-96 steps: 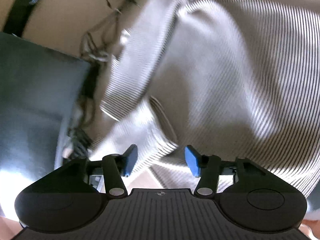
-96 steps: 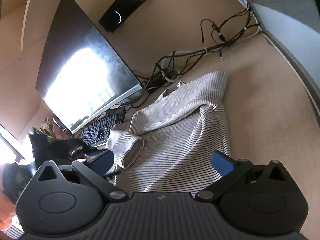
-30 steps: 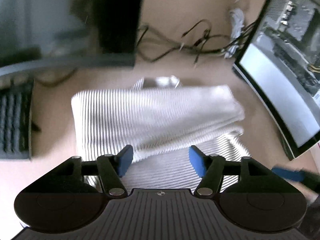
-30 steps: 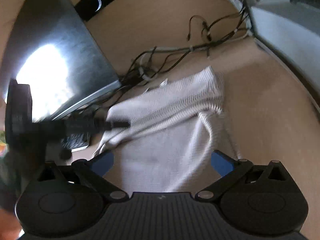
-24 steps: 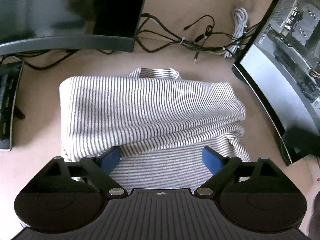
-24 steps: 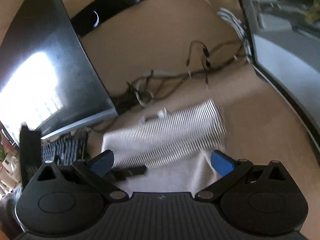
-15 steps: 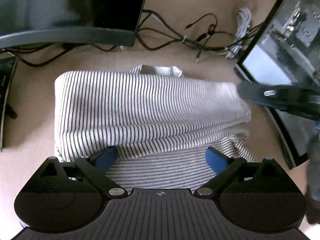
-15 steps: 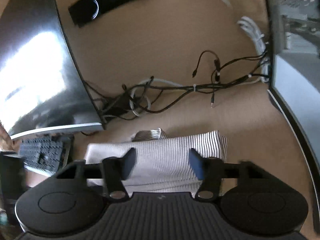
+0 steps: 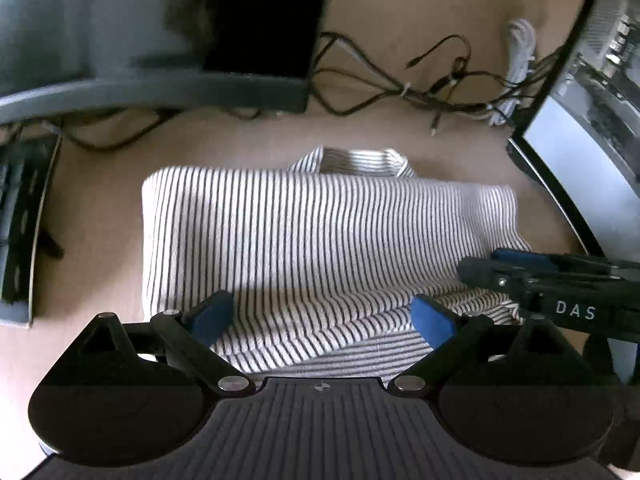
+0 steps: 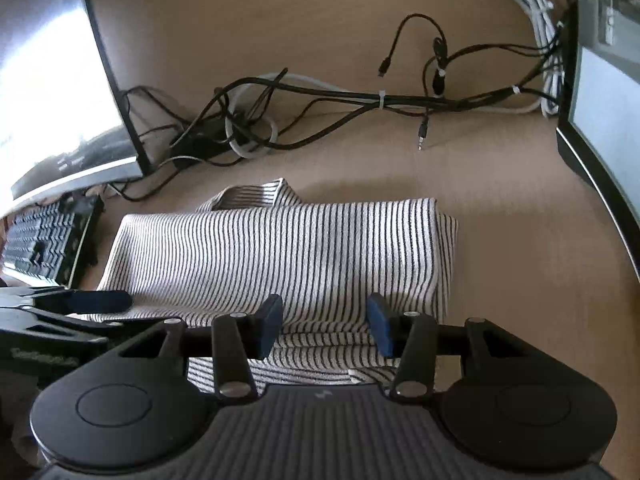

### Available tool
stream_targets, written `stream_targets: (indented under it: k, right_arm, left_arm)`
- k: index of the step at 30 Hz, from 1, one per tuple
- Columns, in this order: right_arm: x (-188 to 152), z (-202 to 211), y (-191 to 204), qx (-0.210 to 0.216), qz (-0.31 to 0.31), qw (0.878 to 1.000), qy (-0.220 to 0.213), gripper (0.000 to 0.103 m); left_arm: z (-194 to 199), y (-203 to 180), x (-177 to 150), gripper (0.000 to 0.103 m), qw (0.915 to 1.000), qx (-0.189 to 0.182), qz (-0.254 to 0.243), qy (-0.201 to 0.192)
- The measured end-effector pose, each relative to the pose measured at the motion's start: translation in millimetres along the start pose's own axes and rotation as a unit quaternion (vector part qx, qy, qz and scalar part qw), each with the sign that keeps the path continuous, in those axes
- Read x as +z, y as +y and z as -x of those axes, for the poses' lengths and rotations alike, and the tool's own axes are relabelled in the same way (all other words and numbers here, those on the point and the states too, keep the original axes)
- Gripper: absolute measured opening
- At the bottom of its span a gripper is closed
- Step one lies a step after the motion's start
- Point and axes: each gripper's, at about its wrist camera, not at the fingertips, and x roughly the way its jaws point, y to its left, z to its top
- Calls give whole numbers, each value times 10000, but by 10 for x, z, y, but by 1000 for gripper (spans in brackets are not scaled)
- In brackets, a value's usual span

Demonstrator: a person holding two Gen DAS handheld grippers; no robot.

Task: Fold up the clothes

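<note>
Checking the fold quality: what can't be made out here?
- Striped shirt near hem: both views, covered by the left tool and right tool.
- Sleeves: folded under.
- Keyboard: left view, cut off and blurred.
- Right tool's contact with the cloth: unclear.

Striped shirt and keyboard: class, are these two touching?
Apart. The right wrist view shows bare desk between the striped shirt and the keyboard.

White letters "DAS" on the right gripper (image 9: pixel 576 312) body, left wrist view.
</note>
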Motion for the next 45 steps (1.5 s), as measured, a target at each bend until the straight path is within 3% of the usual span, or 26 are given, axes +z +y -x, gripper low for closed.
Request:
stream_targets:
  k: [3,4,8,10,12,13,14,16,21,25,31,36,39,40,41,45]
  right_arm:
    - [-14,-24,47,1,81,10000,-23,59]
    - [0,-40,62,53,105,9999,10,69]
    - [64,-77,91,164,141,9996,197,78]
    - [81,-85,126,118,219,9994,249,78]
    - [110,-73,149,72,281,9992,286,75]
    - [145,-47,148,24,297,9991,290,61]
    - [195,-11,135,-6,302,9992,273,39]
    - [313,61,113,-2,342,9992,185,25]
    - [752,97,163,73,714,9971,-246,21]
    - [1022,-8,103,265,586,9976,-261,17]
    - [1054,-477,187,512,844,9947,292,17]
    - [1012,-917,364,577,994,9912,657,32]
    - [962,-1038,405,550,1067,9904,691,34]
    - [961,-1039,413,566,1083,9902,676,29]
    - [962,-1032,412,597,1036,9904,698,11]
    - [940,-795,443,835,798,9915,604,5]
  left_arm:
    - [-9,-35,7,101,10000,46,10,25]
    - [-6,-12,5,101,10000,-15,54,13]
    - [11,89,14,102,9994,-262,230,-24]
    - [19,114,10,102,9991,-316,285,-32]
    - [21,124,14,102,9989,-340,313,-34]
    - [20,128,12,102,9989,-355,315,-33]
    - [18,132,11,102,9988,-369,317,-33]
    - [13,137,13,102,9987,-386,327,-27]
    - [24,102,40,103,9991,-325,268,81]
    - [88,111,17,103,9989,-324,327,94]
    - [62,126,-9,103,9987,-311,410,52]
    - [37,79,-4,103,9992,-220,334,84]
    - [30,78,-8,103,9991,-215,351,73]
    - [30,82,-9,103,9991,-220,359,66]
    - [29,86,-10,103,9991,-225,368,59]
    - [37,113,-14,103,9990,-253,354,52]
